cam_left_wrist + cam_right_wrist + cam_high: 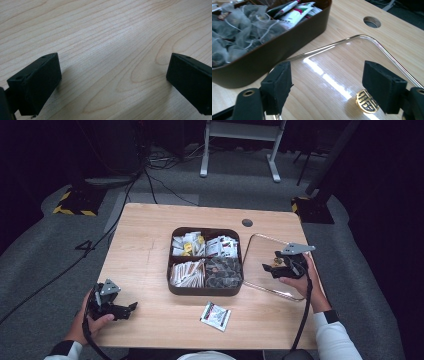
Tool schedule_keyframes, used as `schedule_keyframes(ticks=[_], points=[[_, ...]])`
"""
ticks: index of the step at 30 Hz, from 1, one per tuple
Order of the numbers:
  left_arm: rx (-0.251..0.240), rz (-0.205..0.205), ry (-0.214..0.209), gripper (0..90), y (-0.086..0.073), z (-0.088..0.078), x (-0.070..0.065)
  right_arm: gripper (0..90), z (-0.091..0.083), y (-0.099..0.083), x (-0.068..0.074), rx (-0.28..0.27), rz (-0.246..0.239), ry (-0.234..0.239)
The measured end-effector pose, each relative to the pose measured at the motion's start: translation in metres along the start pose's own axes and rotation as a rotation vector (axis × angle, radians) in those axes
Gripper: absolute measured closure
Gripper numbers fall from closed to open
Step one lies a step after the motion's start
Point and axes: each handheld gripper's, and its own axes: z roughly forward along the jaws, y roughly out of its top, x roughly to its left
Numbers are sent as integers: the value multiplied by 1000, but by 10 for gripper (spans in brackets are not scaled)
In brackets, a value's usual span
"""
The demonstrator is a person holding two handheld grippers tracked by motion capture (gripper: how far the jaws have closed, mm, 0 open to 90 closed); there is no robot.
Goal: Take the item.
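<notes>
A dark brown box (pixel 205 290) with four compartments of sachets and tea bags stands mid-table. Its clear lid (pixel 260 255) lies flat on the table to the right of it, with a gold knob (pixel 367 101) at its centre. My right gripper (pixel 270 267) hovers over the lid, jaws open, the knob just inside the right jaw (pixel 384 87) and untouched. One loose sachet (pixel 216 315) lies in front of the box. My left gripper (pixel 131 308) rests at the table's front left, open, with bare wood (pixel 110 62) between its jaws.
The box wall (pixel 274 52) rises close on the left of the right gripper, with grey tea bags (pixel 239 32) inside. A round cable hole (pixel 247 222) sits at the table's far edge. The table stands on grey carpet with cables and stand legs behind it.
</notes>
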Motion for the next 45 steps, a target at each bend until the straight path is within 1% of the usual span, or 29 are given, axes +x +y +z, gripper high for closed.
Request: schedule_keyframes(ticks=[3, 5, 8, 10, 16, 18, 19, 20, 21, 23, 25, 26, 27, 28, 30, 32, 33, 34, 35, 37, 38, 41, 44, 45], points=[[1, 0, 1, 0, 0, 0, 0, 235, 2, -2, -5, 4, 11, -12], [1, 0, 1, 0, 0, 0, 0, 234, 6, -7, -13, 25, 27, -28], [0, 0, 0, 0, 0, 0, 0, 236, 8, -9, -17, 32, 35, -35], [0, 0, 0, 0, 0, 0, 0, 243, 13, -14, -24, 46, 56, -48], [0, 0, 0, 0, 0, 0, 0, 258, 21, -22, -34, 61, 91, -53], [1, 0, 1, 0, 0, 0, 0, 258, 24, -25, -37, 67, 102, -63], [1, 0, 1, 0, 0, 0, 0, 258, 26, -26, -38, 70, 114, -63], [0, 0, 0, 0, 0, 0, 0, 258, 26, -26, -38, 70, 114, -63], [0, 0, 0, 0, 0, 0, 0, 260, 28, -29, -42, 74, 134, -59], [0, 0, 0, 0, 0, 0, 0, 262, 29, -30, -43, 76, 138, -59], [0, 0, 0, 0, 0, 0, 0, 279, 32, -35, -47, 81, 163, -61], [0, 0, 0, 0, 0, 0, 0, 279, 32, -35, -47, 81, 163, -61], [0, 0, 0, 0, 0, 0, 0, 294, 33, -38, -49, 86, 177, -65], [0, 0, 0, 1, 0, 0, 0, 294, 33, -38, -49, 86, 177, -65], [0, 0, 0, 0, 0, 0, 0, 322, 35, -41, -51, 99, 185, -65], [0, 0, 1, 1, 0, 0, 0, 336, 36, -42, -51, 93, 191, -58], [-1, 0, 1, 1, 0, 0, 0, 351, 36, -43, -52, 86, 200, -47], [-1, -4, 1, 1, 0, 0, 0, 379, 38, -45, -53, 88, 209, -48], [-1, -4, 1, 0, 0, 0, 0, 379, 38, -45, -53, 88, 209, -48], [-3, -7, 2, 1, -1, 0, -1, 419, 41, -45, -53, 98, 202, -53], [-4, -8, 3, 1, -1, 0, -1, 419, 41, -45, -53, 98, 202, -53], [0, -11, 5, 1, -2, -1, -1, 465, 43, -45, -53, 93, 202, -60], [-1, -11, 5, 1, -2, -1, -1, 498, 48, -47, -53, 121, 191, -57], [0, -12, 5, 1, -2, -1, -1, 535, 47, -49, -53, 109, 198, -59]])
